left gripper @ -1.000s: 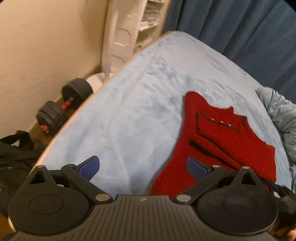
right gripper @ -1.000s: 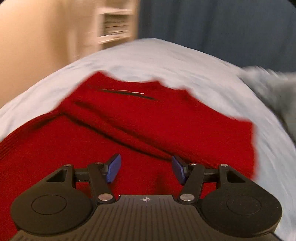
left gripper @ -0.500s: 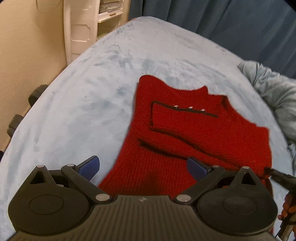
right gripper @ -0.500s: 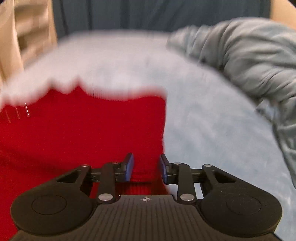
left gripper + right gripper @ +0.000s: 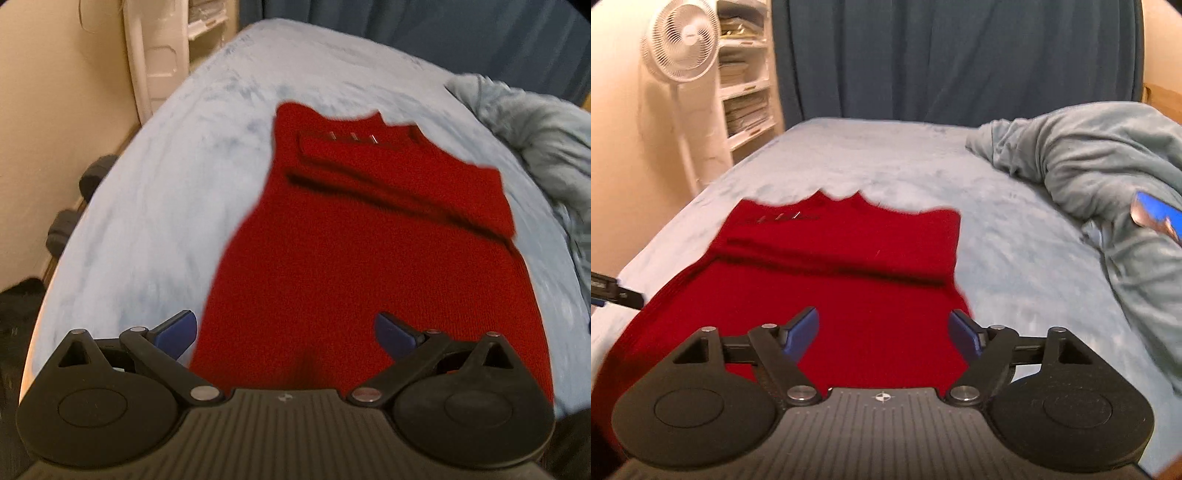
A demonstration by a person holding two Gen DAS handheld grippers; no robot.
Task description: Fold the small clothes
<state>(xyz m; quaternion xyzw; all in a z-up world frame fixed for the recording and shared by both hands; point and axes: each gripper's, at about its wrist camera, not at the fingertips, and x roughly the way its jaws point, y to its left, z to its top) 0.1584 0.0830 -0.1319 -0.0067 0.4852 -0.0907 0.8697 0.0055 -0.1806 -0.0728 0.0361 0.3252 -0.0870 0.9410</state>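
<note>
The red knitted garment (image 5: 365, 251) lay flat on the light blue bed (image 5: 155, 206), with its sleeves folded across the upper body and its long axis running from the lower centre of both wrist views toward the upper centre, collar end farthest from the fingers. In the left wrist view the left gripper (image 5: 286, 334) stood with its fingers wide apart and nothing between them, hovering over the hem end at the lower centre of the frame. In the right wrist view the right gripper (image 5: 882, 334) had just been opening; its fingers stood well apart and empty, above the hem area near the garment's right edge. Both grippers were about equally near the hem, one toward each lower corner. A lengthwise fold would probably require each gripper to take a hem corner and carry it toward the collar. A crumpled grey-blue blanket (image 5: 1089, 158) lay at right, apart from the garment.
</note>
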